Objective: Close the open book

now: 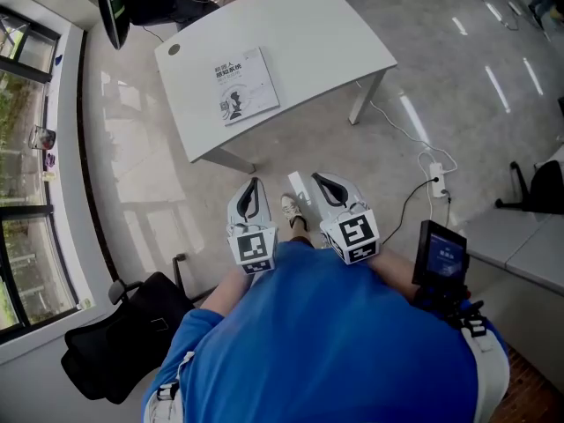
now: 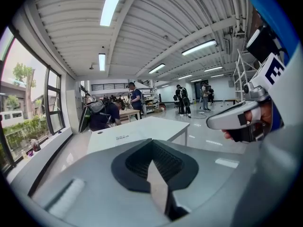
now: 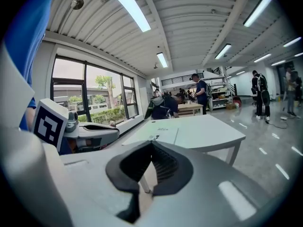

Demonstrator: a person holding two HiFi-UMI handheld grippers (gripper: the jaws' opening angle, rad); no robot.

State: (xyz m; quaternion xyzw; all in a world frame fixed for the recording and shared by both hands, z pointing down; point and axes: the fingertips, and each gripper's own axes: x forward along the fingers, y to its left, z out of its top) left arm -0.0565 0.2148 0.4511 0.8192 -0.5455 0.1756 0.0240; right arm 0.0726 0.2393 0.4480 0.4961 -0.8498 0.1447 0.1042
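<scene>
A white book [image 1: 245, 85] lies flat on the white table [image 1: 335, 33], near its left part, cover up with dark print; it looks closed. The book [image 2: 122, 136] shows faintly in the left gripper view, and in the right gripper view the book [image 3: 163, 135] lies ahead on the table top. Both grippers are held close to my body, well short of the table, over the floor. My left gripper [image 1: 252, 184] is shut and empty, and so is my right gripper [image 1: 319, 180]. Their jaws meet with nothing between them: left gripper [image 2: 152, 143], right gripper [image 3: 152, 143].
A black office chair [image 1: 123, 342] stands at the lower left by the windows. A dark monitor [image 1: 115, 11] sits beyond the table's far left corner. A power strip with cable [image 1: 436, 183] lies on the floor at the right. Several people [image 2: 135, 100] stand far behind the table.
</scene>
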